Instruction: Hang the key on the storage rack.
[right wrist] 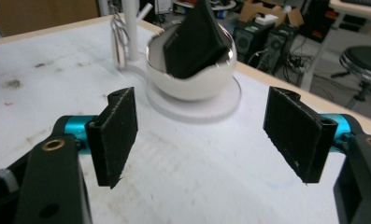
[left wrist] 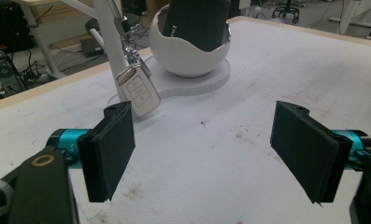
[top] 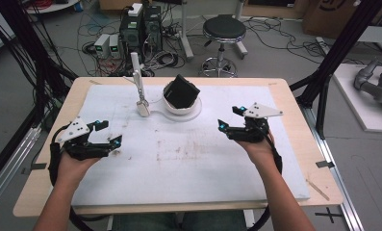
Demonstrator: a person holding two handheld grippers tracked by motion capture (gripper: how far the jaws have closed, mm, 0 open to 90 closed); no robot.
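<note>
Black wallet [top: 183, 91] stands tilted in white bowl [top: 171, 107] at 12 o'clock on the desk [top: 188, 159]; key fob [top: 143, 108] hangs from stand just beside, 9 o'clock of bowl. Right gripper [top: 231, 118] at 3 o'clock, fingers wide, empty. Left gripper [top: 108, 133] at 9 o'clock, fingers wide, empty.

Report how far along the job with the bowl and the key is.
Done: the black wallet sits tilted in the white bowl, and the key hangs on the stand. In hand: nothing; left gripper and right gripper are open and empty. Left: nothing obvious.
</note>
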